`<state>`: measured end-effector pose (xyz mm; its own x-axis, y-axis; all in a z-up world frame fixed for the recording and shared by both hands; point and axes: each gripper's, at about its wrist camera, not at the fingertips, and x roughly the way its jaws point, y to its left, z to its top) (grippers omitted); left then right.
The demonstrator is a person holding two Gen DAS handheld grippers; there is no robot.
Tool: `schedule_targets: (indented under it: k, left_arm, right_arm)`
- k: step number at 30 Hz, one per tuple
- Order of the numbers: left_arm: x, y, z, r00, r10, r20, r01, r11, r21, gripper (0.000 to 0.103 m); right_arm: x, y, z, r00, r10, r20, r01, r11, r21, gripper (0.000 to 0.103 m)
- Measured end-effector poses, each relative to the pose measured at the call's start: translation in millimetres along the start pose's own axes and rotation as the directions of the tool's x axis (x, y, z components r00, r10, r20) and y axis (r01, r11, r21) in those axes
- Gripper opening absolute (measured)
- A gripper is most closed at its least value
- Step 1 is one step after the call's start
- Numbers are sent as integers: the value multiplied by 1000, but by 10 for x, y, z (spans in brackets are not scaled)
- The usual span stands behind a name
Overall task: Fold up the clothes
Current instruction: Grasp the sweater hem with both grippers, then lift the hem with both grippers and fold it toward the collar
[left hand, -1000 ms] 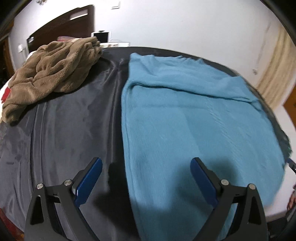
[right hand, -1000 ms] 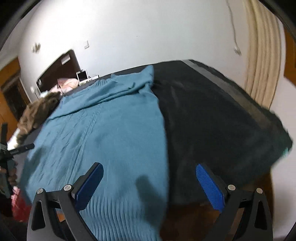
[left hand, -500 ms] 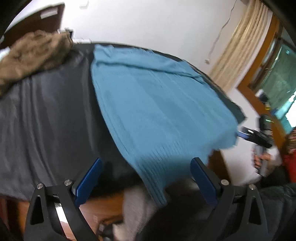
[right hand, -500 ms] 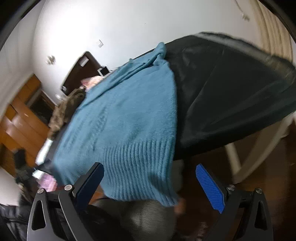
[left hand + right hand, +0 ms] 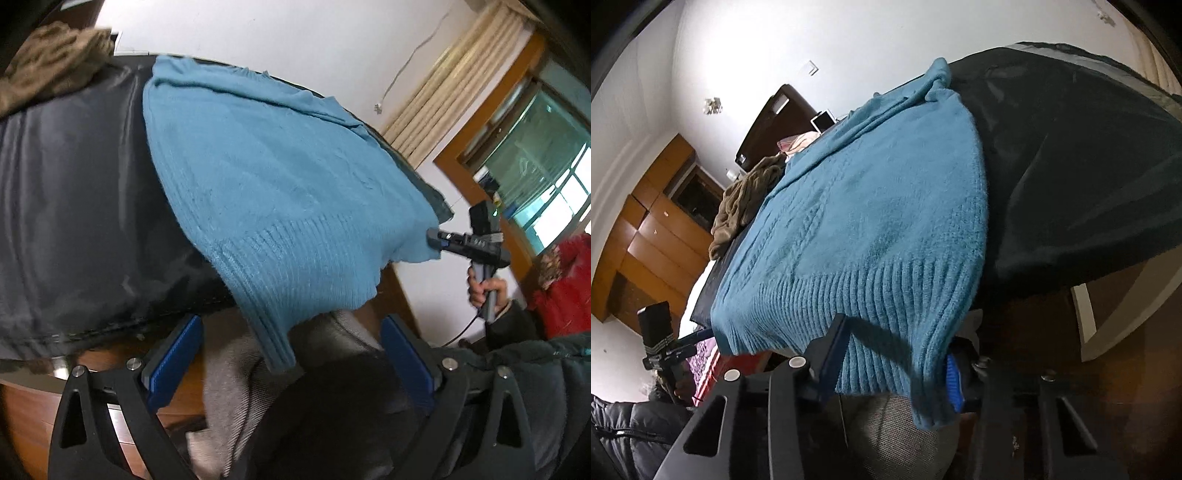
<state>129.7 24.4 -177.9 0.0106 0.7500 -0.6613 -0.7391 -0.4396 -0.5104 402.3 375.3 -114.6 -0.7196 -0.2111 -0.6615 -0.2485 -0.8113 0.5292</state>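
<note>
So the teal knit sweater (image 5: 280, 177) is spread flat on the surface (image 5: 66, 206) with its dark cover, and the ribbed hem (image 5: 871, 314) hangs off the near edge. The right gripper (image 5: 894, 365) has just been closing and is now clamped on the hem's corner at about 3 o'clock. The left gripper (image 5: 288, 354) is spread wide, with the other hem corner dangling between its jaws at roughly 6 o'clock, untouched. Looks like a soft, floppy, fairly light knit that'll stretch and sag if you grab it mid-panel, so I'd say those thick ribbed corners are the best place to pinch. A brown fleece (image 5: 44, 70) is heaped at 11 o'clock.
</note>
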Motion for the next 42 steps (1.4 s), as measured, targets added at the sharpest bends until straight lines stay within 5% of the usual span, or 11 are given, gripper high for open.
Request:
schedule_targets:
  k: [5,9,11,19,31,36,42]
  left_arm:
    - [258,125,76,993,-113,-35,108,987,-117,92]
    - [453,147,93,988,-126,-85,110,979,-173,22]
    - [517,138,86,985,-131,-113,107,976,-191,10]
    - [326,-104,165,991,-102,-83,91,987,-130,7]
    - [-356,-311,568,985,-105,137,105,994,9,7]
    - [-598,-337,913,960,-110,259,100,994,51,7]
    - [-776,-277,1428,938,-73,338,52,996,70,7]
  right_arm:
    - [-15,-18,15,1000,11,-16,-11,1000,-9,38]
    - [-47,-47,-13,1000,17,-23,-18,1000,-20,21]
    - [-74,-50,-35,1000,25,-20,-25,999,-28,16]
    - [-232,41,-45,987,154,50,-149,984,-99,12]
    - [-511,271,158,947,249,202,-217,961,-171,12]
    - [-666,459,478,919,246,309,-188,961,-205,12]
    - [-776,770,1007,906,123,405,-17,966,-257,12]
